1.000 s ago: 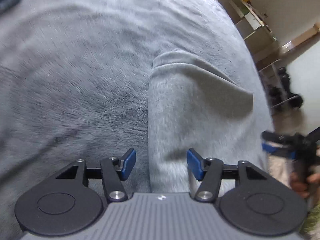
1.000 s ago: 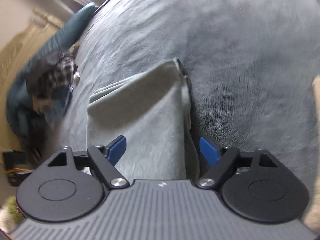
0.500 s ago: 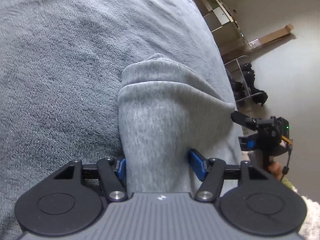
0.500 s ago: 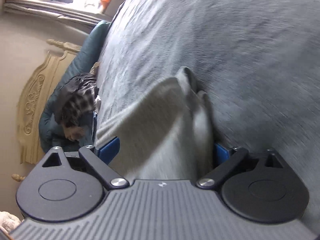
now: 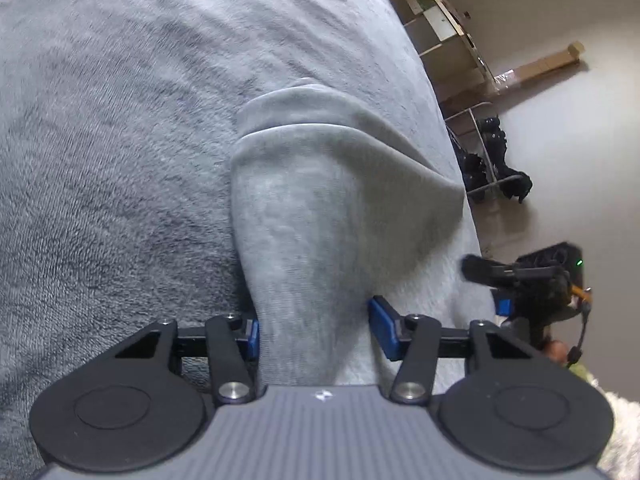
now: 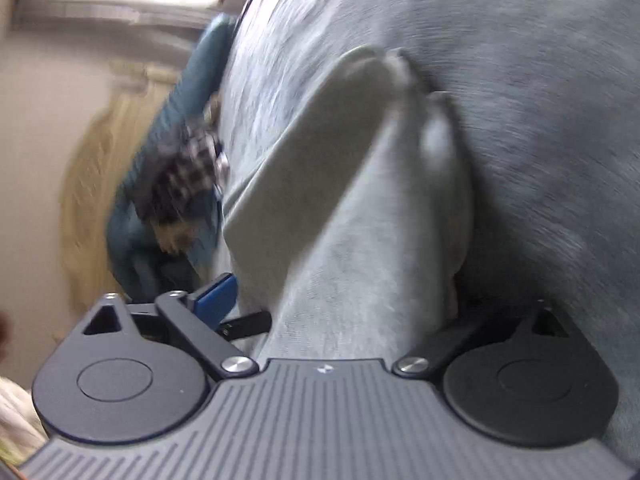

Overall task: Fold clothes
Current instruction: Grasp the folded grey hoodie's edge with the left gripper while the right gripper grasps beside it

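A light grey folded garment [image 5: 320, 208] lies on a grey fleece bed cover [image 5: 120, 160]. My left gripper [image 5: 316, 330] has its blue pads on either side of the garment's near end, jaws apart, the cloth bunched between them. The right gripper [image 5: 520, 280] shows at the right of the left wrist view. In the right wrist view the same garment [image 6: 360, 220] runs between the right gripper's [image 6: 344, 312] fingers; the left blue pad [image 6: 214, 300] stands clear of the cloth, the right pad is hidden under it.
The bed edge drops to a pale floor [image 5: 560, 140] with wooden shelves [image 5: 440, 28] and dark shoes [image 5: 492, 168]. A teal quilt [image 6: 160, 200] with a checked garment [image 6: 180, 172] lies at the bed's far side.
Both grippers slid forward onto the garment's ends, and the cloth now sits between the fingers and lifts a little. The left jaws narrowed slightly.
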{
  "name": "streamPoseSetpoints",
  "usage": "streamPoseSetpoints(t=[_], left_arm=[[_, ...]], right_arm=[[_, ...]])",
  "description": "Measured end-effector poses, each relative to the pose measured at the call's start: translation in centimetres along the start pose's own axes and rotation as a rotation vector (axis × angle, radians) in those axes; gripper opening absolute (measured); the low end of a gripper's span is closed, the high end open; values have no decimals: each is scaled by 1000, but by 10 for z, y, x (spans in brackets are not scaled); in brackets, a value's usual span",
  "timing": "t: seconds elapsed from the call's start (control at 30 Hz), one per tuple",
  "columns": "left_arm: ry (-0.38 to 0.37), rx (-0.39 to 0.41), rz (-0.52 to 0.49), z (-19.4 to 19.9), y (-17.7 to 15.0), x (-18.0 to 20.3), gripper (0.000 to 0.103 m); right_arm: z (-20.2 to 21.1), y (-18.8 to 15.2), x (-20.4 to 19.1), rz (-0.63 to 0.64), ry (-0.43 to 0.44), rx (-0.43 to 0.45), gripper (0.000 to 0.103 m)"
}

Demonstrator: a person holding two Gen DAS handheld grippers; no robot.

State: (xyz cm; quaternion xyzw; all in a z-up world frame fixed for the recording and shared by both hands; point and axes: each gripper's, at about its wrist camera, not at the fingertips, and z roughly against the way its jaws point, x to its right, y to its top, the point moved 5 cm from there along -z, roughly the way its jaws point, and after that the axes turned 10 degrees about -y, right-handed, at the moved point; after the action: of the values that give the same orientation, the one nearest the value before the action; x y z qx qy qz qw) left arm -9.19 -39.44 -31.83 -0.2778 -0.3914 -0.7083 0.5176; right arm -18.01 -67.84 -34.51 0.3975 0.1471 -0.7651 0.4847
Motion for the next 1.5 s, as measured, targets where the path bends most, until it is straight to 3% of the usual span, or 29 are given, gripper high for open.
streamPoseSetpoints(t=[0.1,0.2,0.53,0.93,1.17,1.5], left_arm=[[-12,18,1,7,-1,10,45],[-19,29,-22,13,-3,25,41],[-43,32,-61,31,-17,67,41],[-79,28,-162,41,-32,128,41],[-105,17,-210,2,-45,187,41],[-187,-31,-229,-104,-77,275,41]], right_arm=[[10,-2,-9,46,-55,13,59],[29,-8,-12,40,-64,58,51],[72,-33,-41,96,-120,136,48],[131,-54,-55,98,-121,255,48],[189,-57,-36,80,-131,322,48],[305,-58,31,26,-211,401,48]])
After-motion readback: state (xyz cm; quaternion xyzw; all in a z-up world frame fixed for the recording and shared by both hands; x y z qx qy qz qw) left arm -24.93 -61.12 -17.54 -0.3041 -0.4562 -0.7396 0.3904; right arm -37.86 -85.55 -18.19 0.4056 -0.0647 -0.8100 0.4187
